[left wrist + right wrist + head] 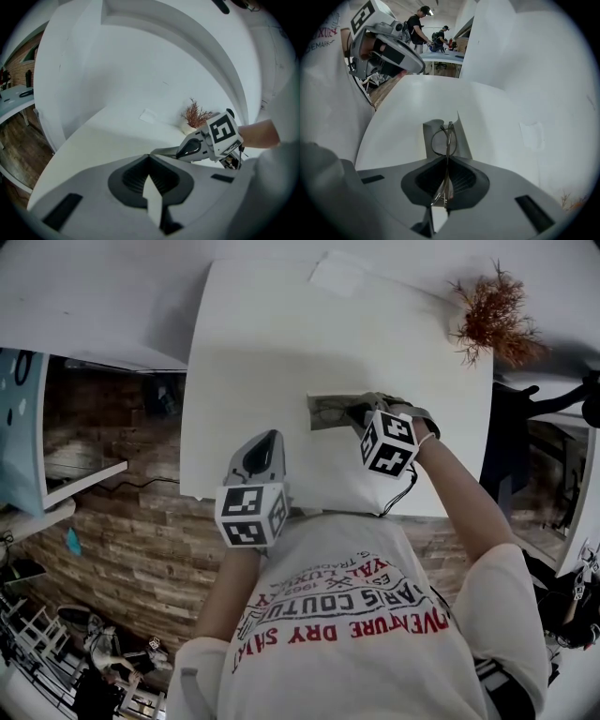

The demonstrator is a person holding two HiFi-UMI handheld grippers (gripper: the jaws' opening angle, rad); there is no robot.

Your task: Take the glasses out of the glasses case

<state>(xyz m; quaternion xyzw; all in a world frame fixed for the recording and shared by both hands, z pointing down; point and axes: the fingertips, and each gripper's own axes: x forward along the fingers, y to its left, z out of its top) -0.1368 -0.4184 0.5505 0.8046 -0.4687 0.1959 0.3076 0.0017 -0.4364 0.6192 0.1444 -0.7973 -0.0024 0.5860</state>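
Glasses (446,140) are pinched in the right gripper (447,158), at the case (429,133). Nearest the person, the left gripper (149,157) hangs over the near left part of the table (281,352). Its jaws are together with nothing between them, and it is well apart from the case. Farther in and to the right, the right gripper points steeply down, its jaws narrowed onto the thin metal frame, which runs edge-on between the pads. Just beyond the tips a lens rim shows over the open grey case, which lies flat on the table. Whether the frame has cleared the case I cannot tell. At the far edge lie a paper slip (337,273) and, to the right, a dried plant (492,315). I judge the step in hand to be the grasp before the lift. The next move calls for a gentle, straight rise away from the case with a firm pinch, since so thin a frame could slip or twist. The left gripper could pin the case if it lifts too.
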